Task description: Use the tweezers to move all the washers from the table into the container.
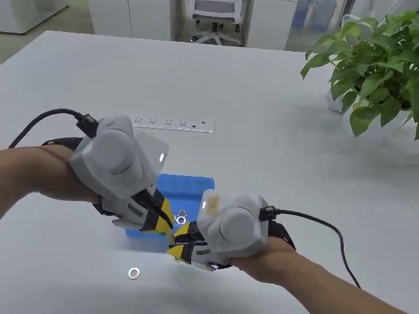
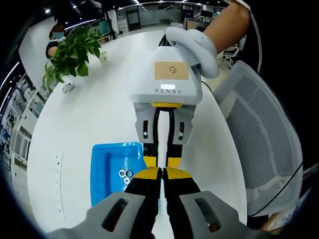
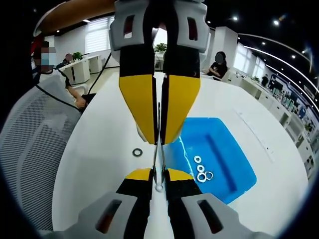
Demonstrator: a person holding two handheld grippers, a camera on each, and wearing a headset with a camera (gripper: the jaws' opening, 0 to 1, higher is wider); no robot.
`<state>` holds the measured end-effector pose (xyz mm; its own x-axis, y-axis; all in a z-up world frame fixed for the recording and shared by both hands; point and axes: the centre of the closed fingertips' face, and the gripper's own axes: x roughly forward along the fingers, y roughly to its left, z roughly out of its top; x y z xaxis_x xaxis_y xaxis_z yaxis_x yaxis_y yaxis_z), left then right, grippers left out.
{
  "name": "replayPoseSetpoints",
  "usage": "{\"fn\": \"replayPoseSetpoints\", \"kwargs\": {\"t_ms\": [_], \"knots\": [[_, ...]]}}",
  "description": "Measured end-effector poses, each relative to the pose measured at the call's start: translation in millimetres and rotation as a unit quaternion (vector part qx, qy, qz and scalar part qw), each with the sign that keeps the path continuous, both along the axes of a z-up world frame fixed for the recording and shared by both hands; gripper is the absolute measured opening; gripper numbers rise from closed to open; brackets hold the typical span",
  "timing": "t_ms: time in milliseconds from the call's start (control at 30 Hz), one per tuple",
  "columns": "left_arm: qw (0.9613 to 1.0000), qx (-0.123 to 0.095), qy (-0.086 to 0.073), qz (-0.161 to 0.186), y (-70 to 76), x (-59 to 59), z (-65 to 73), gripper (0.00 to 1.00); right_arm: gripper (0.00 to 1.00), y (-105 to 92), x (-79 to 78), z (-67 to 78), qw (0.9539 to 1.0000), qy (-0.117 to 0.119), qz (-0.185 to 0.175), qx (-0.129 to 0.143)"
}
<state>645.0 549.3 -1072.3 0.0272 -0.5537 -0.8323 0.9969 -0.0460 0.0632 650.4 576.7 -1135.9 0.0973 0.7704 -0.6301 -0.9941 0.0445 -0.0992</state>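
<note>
My two grippers meet tip to tip over the near edge of the blue container (image 1: 193,186). In the right gripper view, thin metal tweezers (image 3: 159,157) run between both pairs of yellow pads. My right gripper (image 3: 158,174) is shut on their near end. My left gripper (image 3: 159,140) comes down from above, shut on the same tweezers. In the left gripper view, the left gripper (image 2: 162,173) faces the right gripper (image 2: 160,160) beside the container (image 2: 107,164). Several washers (image 3: 202,172) lie inside the container. One washer (image 3: 137,152) lies on the white table (image 1: 133,273).
A power strip (image 1: 173,123) lies on the table beyond the container. A potted plant (image 1: 373,59) stands at the far right. A cable (image 1: 327,232) trails from the right gripper. A mesh chair (image 2: 264,139) is beside the table edge.
</note>
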Motion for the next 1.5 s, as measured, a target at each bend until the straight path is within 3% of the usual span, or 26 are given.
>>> {"fn": "replayPoseSetpoints", "kwargs": {"t_ms": [567,1100,1233,1500], "knots": [[0.9999,0.006,0.012,-0.005,-2.9,-3.3,-13.3,0.06,0.12,-2.4,-2.9,-12.8,1.0000,0.007,0.001,-0.006],[0.9997,-0.006,0.022,0.003,-6.1,4.4,-13.4,0.06,0.16,-3.1,-2.6,-14.8,0.9999,0.015,-0.004,0.000],[0.9997,-0.008,0.025,0.006,-6.7,5.4,-13.5,0.06,0.15,-2.7,-0.9,-11.8,0.9994,0.027,-0.018,0.013],[0.9996,-0.010,0.025,0.007,-7.9,4.6,-13.4,0.06,0.11,-3.1,1.6,-12.2,0.9992,0.027,-0.026,0.013]]}}
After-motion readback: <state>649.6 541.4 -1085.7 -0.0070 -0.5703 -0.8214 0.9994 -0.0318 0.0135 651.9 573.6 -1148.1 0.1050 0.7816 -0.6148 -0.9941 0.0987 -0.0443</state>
